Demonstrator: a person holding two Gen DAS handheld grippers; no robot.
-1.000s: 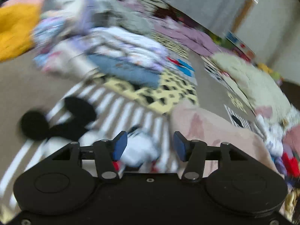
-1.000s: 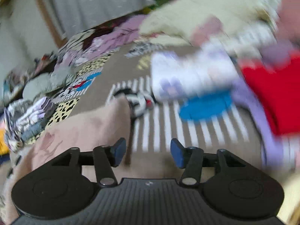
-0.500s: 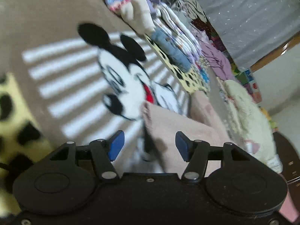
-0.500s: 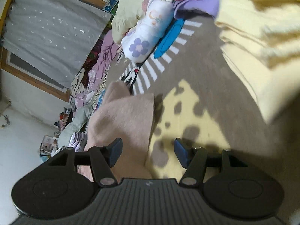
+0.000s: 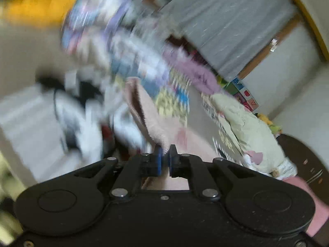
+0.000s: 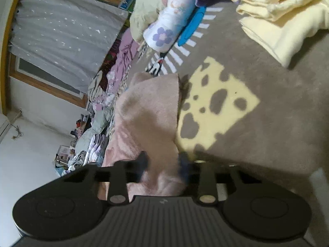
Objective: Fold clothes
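As judged from both wrist views, early in the fold. Left gripper (image 5: 165,154): clenched on an edge of the pink garment (image 5: 152,123), lifted off the rug (image 6: 277,113). Right gripper (image 6: 162,162): straddled another bunched part of the pink garment, blurred, clamping not confirmed. Not yet folded flat; yellow garments (image 6: 283,20) unsorted at far right.

Left tongs (image 5: 165,153) pinched onto pink fleece garment (image 5: 152,121), background blurred.
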